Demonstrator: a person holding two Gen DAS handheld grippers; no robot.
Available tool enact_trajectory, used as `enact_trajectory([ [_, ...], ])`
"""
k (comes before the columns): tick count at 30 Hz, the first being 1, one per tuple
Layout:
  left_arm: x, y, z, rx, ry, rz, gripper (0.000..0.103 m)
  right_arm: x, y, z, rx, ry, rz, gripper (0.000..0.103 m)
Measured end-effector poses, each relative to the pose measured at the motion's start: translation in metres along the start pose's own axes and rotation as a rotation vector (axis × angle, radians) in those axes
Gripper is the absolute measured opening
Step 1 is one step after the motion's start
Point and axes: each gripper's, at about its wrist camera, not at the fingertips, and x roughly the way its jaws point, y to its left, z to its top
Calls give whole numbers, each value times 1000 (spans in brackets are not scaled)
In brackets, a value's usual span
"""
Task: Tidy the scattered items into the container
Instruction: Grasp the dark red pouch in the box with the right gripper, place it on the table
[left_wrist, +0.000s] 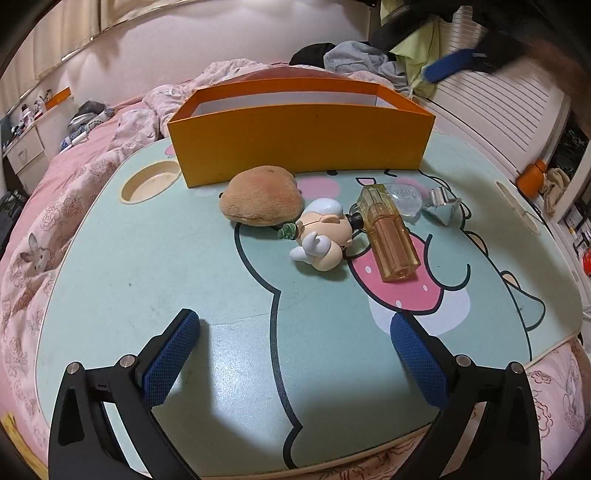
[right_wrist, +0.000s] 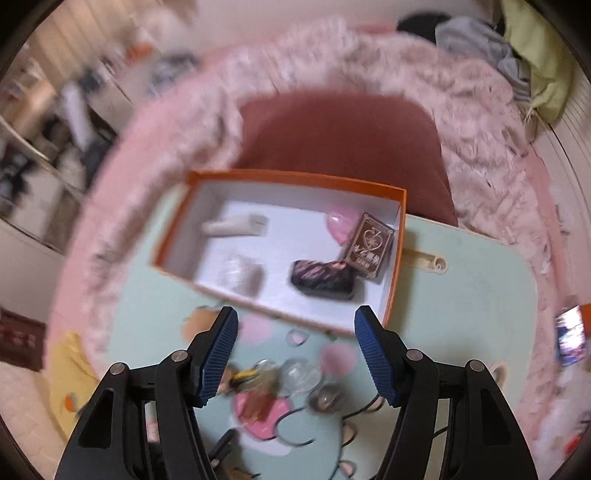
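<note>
Beyond the wide-open, empty left hand-held gripper (left_wrist: 295, 334), short of the box (left_wrist: 301, 147): bottle (left_wrist: 389, 236) lying lengthwise away, nearer than blurred right hand-held gripper (right_wrist: 295, 321), parted, empty.

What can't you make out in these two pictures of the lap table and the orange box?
- Box contents, left wrist view: hidden behind the near wall of the orange box.
- Pale items in the box, right wrist view: motion blur, identity unclear.
- Scattered items below the right hand-held gripper: smeared, partly behind its fingers.
- Lettering on the clear lid, left wrist view: too small.
</note>
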Motion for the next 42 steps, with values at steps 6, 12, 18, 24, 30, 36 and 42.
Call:
enact_trajectory([
  [6, 0, 1, -1, 1, -4, -5, 103, 59, 7, 30, 14, 191, -72, 66],
  [12, -1, 1, -2, 0, -7, -7, 103, 103, 1, 36, 44, 345, -179, 70],
  [18, -1, 1, -3, 0, -8, -10, 103, 98, 10, 40, 3, 302, -177, 60],
  [24, -1, 1, -2, 1, -8, -9, 103, 18, 3, 40, 40, 75, 10, 60],
  [30, -1, 2, -2, 1, -8, -9, 103, -65, -6, -28, 21, -159, 135, 60],
  [36, 0, 2, -1, 2, -7, -7, 103, -26, -9, -127, 37, -173, 96, 60],
  [42, 0, 1, -1, 2, -7, -8, 103, 1, -3, -164, 44, -207, 62, 61],
])
